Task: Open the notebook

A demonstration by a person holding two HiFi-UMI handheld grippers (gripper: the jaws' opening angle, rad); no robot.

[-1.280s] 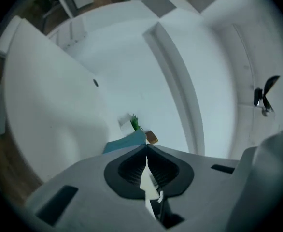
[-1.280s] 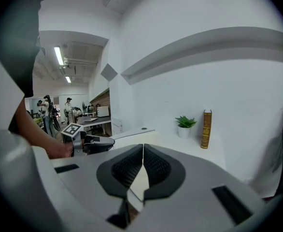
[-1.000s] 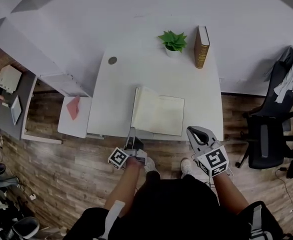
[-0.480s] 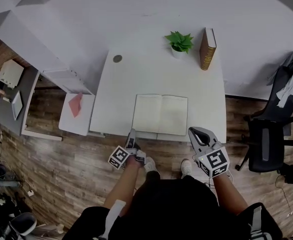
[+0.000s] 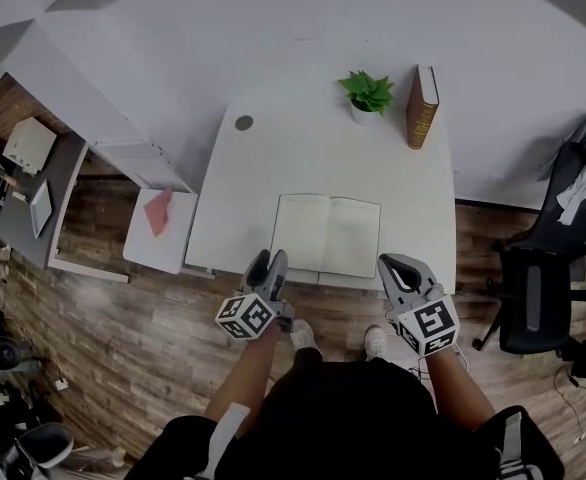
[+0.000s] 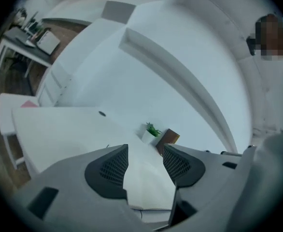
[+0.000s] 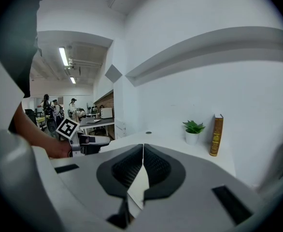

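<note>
The notebook [image 5: 328,235] lies open and flat near the front edge of the white desk [image 5: 273,158], showing two blank cream pages. My left gripper [image 5: 270,262] hovers just off the desk's front edge, by the notebook's left front corner; its jaws stand wide apart and hold nothing. In the left gripper view, the gripper [image 6: 145,148] looks over the open pages [image 6: 148,187]. My right gripper [image 5: 391,265] is shut and holds nothing, at the notebook's right front corner. In the right gripper view its jaws [image 7: 143,147] meet in a thin line, with the left gripper [image 7: 91,140] off to the left.
A small potted plant [image 5: 370,92] and an upright brown book [image 5: 422,106] stand at the desk's back right. A round grommet [image 5: 244,123] sits at the back left. A low white cabinet holding a red item [image 5: 159,212] is on the left, and a black office chair [image 5: 548,278] on the right.
The notebook's left side, raised a second ago, now lies flat. My left gripper has let go, opened wide, risen and rolled. The right gripper has stayed where it was.
</note>
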